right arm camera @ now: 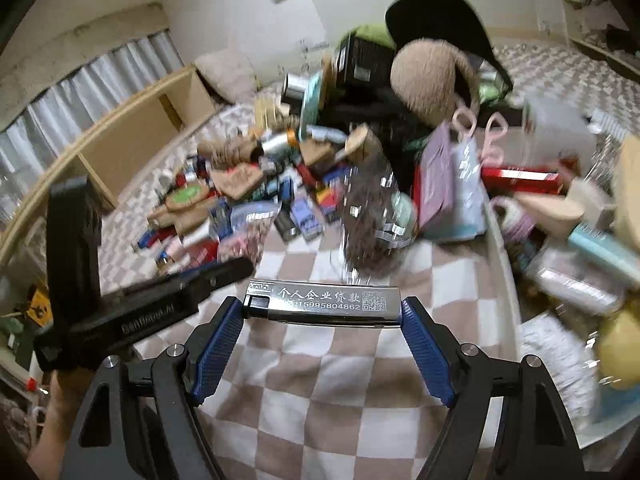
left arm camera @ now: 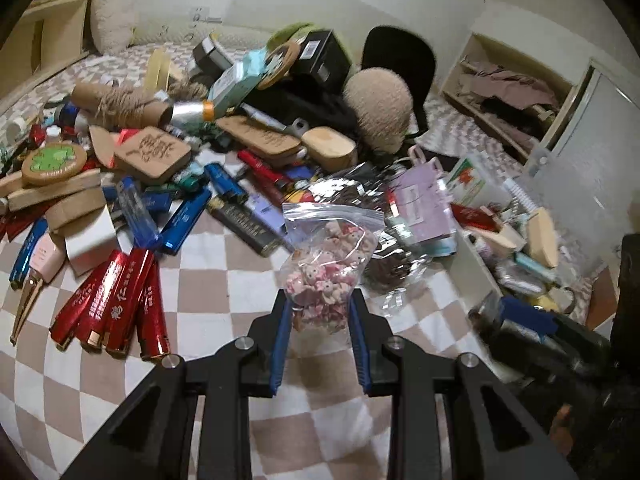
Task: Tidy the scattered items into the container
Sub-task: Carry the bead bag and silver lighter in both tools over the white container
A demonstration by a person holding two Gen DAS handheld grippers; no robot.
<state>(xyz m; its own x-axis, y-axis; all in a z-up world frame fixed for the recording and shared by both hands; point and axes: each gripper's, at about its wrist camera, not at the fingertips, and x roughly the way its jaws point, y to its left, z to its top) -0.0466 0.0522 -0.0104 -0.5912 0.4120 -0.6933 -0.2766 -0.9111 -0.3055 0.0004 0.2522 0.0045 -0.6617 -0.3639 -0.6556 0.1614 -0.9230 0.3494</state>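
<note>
So the left gripper is clamped on a clear zip bag of little pink-and-white trinkets, held above the brown-and-white checkered cloth. The right gripper is pinching a silver rectangular lighter with white printed text crosswise by its ends. The white open container, already pretty stuffed, sits off to the right, with the messy pile of scattered items further back on the left.
</note>
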